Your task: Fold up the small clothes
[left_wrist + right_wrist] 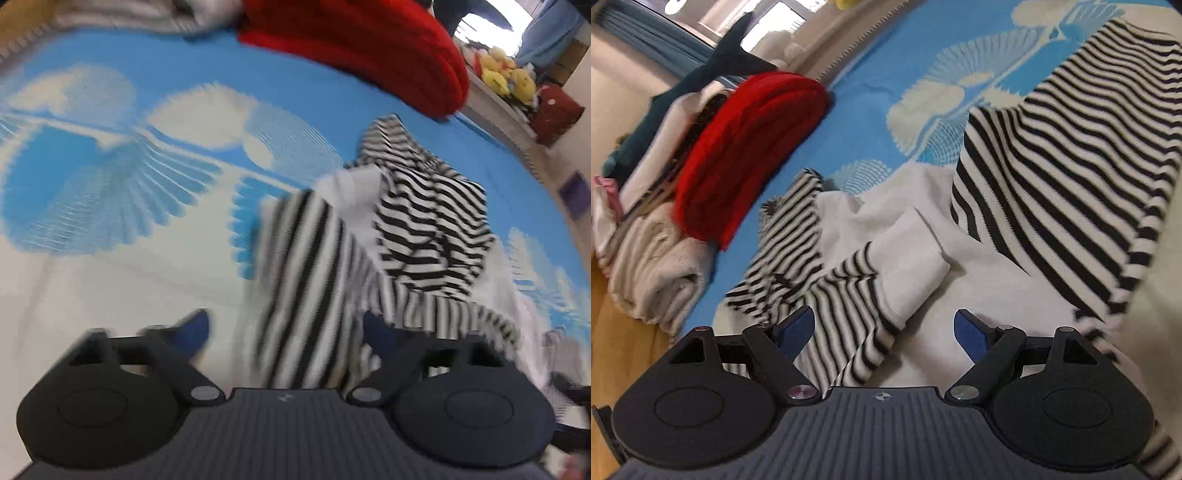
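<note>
The striped garment is left crumpled on the bed, nothing being gripped by the open left gripper or right gripper, so an edge can be chosen.

**Lighting and picture quality: both wrist views**

Illumination is bright, even daylight; a window at the top right of the left wrist view is blown out to white glare, as is one at the top left of the right wrist view. Shadows are soft and faint. The left view is heavily motion-blurred, with comb-like streaking across the blue and white bedspread. The right view is sharper, smeared mainly at its left margin. Fisheye curvature bends both pictures' edges.
</note>
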Tool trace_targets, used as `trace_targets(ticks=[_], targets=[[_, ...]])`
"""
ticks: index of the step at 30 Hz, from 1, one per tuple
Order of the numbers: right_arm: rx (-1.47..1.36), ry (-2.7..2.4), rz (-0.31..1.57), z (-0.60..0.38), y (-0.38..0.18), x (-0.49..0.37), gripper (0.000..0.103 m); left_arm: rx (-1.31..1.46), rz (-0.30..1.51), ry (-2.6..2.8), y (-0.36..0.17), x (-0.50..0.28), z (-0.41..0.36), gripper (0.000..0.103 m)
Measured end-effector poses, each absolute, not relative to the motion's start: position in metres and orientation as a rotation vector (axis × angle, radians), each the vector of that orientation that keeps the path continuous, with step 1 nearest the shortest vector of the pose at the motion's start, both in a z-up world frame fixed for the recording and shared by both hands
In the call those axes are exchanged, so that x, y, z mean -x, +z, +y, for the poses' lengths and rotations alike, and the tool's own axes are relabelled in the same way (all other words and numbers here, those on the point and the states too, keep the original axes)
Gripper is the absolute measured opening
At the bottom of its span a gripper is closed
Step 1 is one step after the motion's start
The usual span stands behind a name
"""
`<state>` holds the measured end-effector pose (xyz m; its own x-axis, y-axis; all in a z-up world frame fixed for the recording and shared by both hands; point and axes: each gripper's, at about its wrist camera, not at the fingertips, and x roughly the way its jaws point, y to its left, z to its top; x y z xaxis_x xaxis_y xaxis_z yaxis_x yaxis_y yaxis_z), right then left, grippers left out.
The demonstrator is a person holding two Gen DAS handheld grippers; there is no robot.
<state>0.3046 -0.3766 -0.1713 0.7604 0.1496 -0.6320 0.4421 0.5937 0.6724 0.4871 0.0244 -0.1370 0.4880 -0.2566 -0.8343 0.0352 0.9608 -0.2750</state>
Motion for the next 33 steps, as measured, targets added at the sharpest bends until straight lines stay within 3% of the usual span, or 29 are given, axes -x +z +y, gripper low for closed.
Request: trace_targets(ticks=[1, 2, 4, 6, 7, 9, 11, 13, 14, 19, 22, 25, 27, 28, 30, 31, 32, 33], targets=[[-0.929, -0.189, 0.708, -0.375, -0.175, -0.311, 0.074, 0.256, 1.068, -0.198, -0.14, -0.492, 0.026, 0.006], [-0.909, -0.184, 0.7, -0.372, -0.176, -0.318, 0.049, 0.267, 1.077, -0.2, -0.142, -0.493, 0.027, 0.006], [-0.839, -0.122, 0.678, -0.366, -0.17, -0.33, 0.013, 0.234, 1.044, -0.167, -0.141, -0.498, 0.033, 0.006], [-0.785, -0.034, 0.62, -0.356, -0.153, -0.334, 0.01, 0.187, 1.018, -0.135, -0.142, -0.501, 0.043, 0.006], [-0.755, -0.018, 0.59, -0.351, -0.144, -0.332, 0.003, 0.169, 1.017, -0.113, -0.146, -0.505, 0.05, 0.007], [-0.694, -0.028, 0.574, -0.345, -0.136, -0.329, 0.003, 0.187, 1.029, -0.151, -0.153, -0.51, 0.059, 0.011], [-0.699, -0.089, 0.662, -0.346, -0.153, -0.331, 0.003, 0.22, 1.003, -0.157, -0.154, -0.506, 0.062, 0.028], [-0.699, -0.161, 0.78, -0.35, -0.18, -0.335, 0.003, 0.224, 0.993, -0.141, -0.153, -0.502, 0.061, 0.08], [-0.721, -0.183, 0.808, -0.352, -0.19, -0.335, 0.003, 0.22, 0.981, -0.123, -0.15, -0.497, 0.061, 0.086], [-0.688, -0.207, 0.748, -0.344, -0.169, -0.324, 0.003, 0.163, 1.02, -0.206, -0.132, -0.474, 0.054, 0.091], [-0.664, -0.224, 0.747, -0.341, -0.156, -0.312, 0.003, -0.056, 1.033, -0.186, -0.138, -0.453, 0.034, 0.092], [-0.597, -0.242, 0.837, -0.339, -0.171, -0.326, 0.003, -0.285, 1.041, -0.142, -0.164, -0.438, 0.019, 0.093], [-0.565, -0.234, 0.862, -0.336, -0.183, -0.329, 0.002, -0.251, 1.013, -0.122, -0.166, -0.431, 0.024, 0.093], [-0.553, -0.231, 0.859, -0.335, -0.18, -0.329, 0.006, -0.234, 1.031, -0.112, -0.163, -0.431, 0.026, 0.093], [-0.571, -0.213, 0.87, -0.338, -0.169, -0.327, 0.028, -0.218, 1.013, -0.111, -0.148, -0.424, 0.029, 0.093], [-0.597, -0.204, 0.841, -0.341, -0.162, -0.32, 0.048, -0.217, 0.979, -0.101, -0.136, -0.416, 0.032, 0.093], [-0.614, -0.204, 0.795, -0.344, -0.152, -0.31, 0.054, -0.218, 0.95, -0.088, -0.125, -0.408, 0.033, 0.093], [-0.611, -0.207, 0.756, -0.345, -0.142, -0.299, 0.054, -0.212, 0.926, -0.076, -0.113, -0.397, 0.034, 0.094]])
